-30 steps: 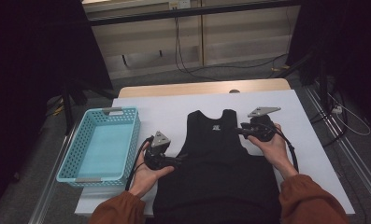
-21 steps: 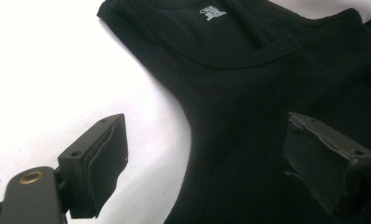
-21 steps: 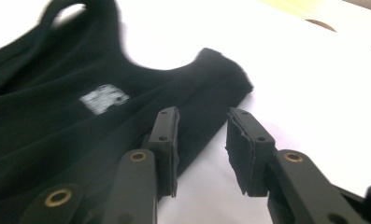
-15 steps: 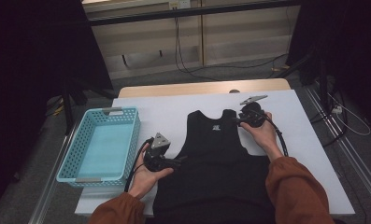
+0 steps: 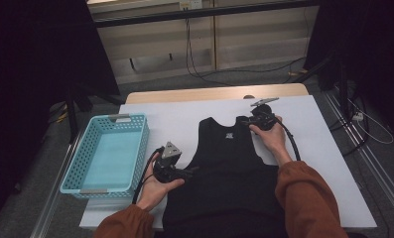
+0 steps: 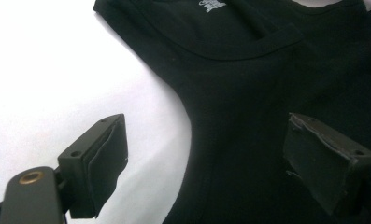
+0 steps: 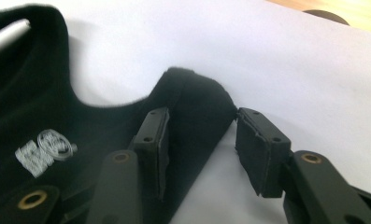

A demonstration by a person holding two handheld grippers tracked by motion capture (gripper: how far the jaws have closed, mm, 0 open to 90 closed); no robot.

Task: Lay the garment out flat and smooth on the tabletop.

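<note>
A black sleeveless top (image 5: 224,168) lies flat on the white table (image 5: 323,148), neck toward the far side. In the high view my left gripper (image 5: 192,171) rests at the top's left edge below the armhole. In the left gripper view it (image 6: 206,135) stands wide open, one jaw over bare table and the other over the fabric (image 6: 248,70). My right gripper (image 5: 249,121) is at the far right shoulder strap (image 7: 197,102). Its jaws (image 7: 202,126) have just been opening: the strap lies between them, one pad resting on it and the other apart at its edge.
A light blue plastic basket (image 5: 107,153) stands on the table's left side, with nothing in it. Beyond the white surface runs a wooden table edge (image 5: 209,94). Cables (image 5: 204,74) lie on the floor behind, and dark curtains hang at both sides.
My right hand has moved left and farther away along the top's right side to the shoulder strap, and its jaws have widened. The left hand has stayed put.
</note>
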